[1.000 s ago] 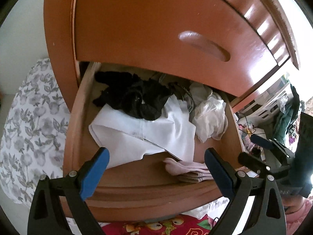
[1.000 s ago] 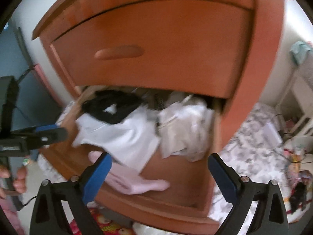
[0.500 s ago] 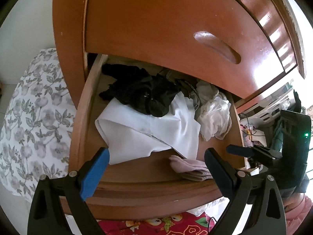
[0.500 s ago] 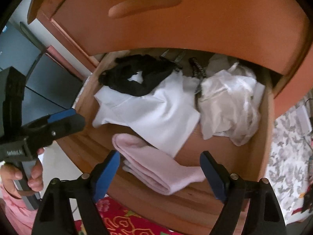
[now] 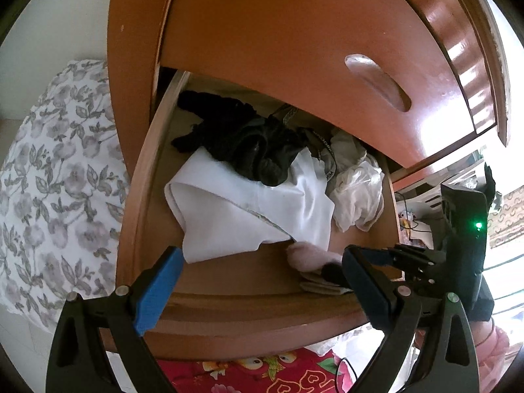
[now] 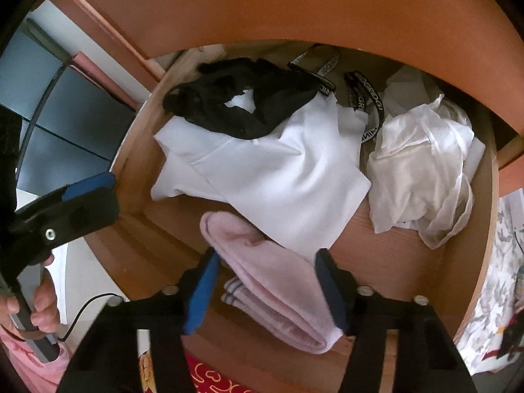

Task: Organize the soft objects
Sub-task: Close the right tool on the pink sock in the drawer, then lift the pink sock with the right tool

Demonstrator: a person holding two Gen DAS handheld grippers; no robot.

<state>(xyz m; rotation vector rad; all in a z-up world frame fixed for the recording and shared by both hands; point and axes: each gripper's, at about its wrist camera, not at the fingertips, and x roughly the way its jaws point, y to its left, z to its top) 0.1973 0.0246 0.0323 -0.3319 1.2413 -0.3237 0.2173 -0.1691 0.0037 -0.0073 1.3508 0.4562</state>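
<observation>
White garments [image 6: 275, 177], two; pink socks [image 6: 275, 281], two

Your left wrist camera looks steeply down from the front left of the open orange-brown wooden drawer [image 5: 262, 298], set back enough to take in the closed drawer front above and the floral grey-and-white bedding [image 5: 55, 177] at left. Your right wrist camera sits closer, almost over the drawer [image 6: 484, 229], looking down from the front right. Both views share the drawer's contents: the crumpled black garment [image 5: 249, 144] [image 6: 235, 104], the flat white cloth [image 5: 249, 209] [image 6: 271, 170] and the folded pale pink socks [image 5: 311, 255] [image 6: 275, 281]. Each camera also catches the other's black tool with blue pads, at right in the left view [image 5: 370, 255], at left in the right view [image 6: 85, 193].
</observation>
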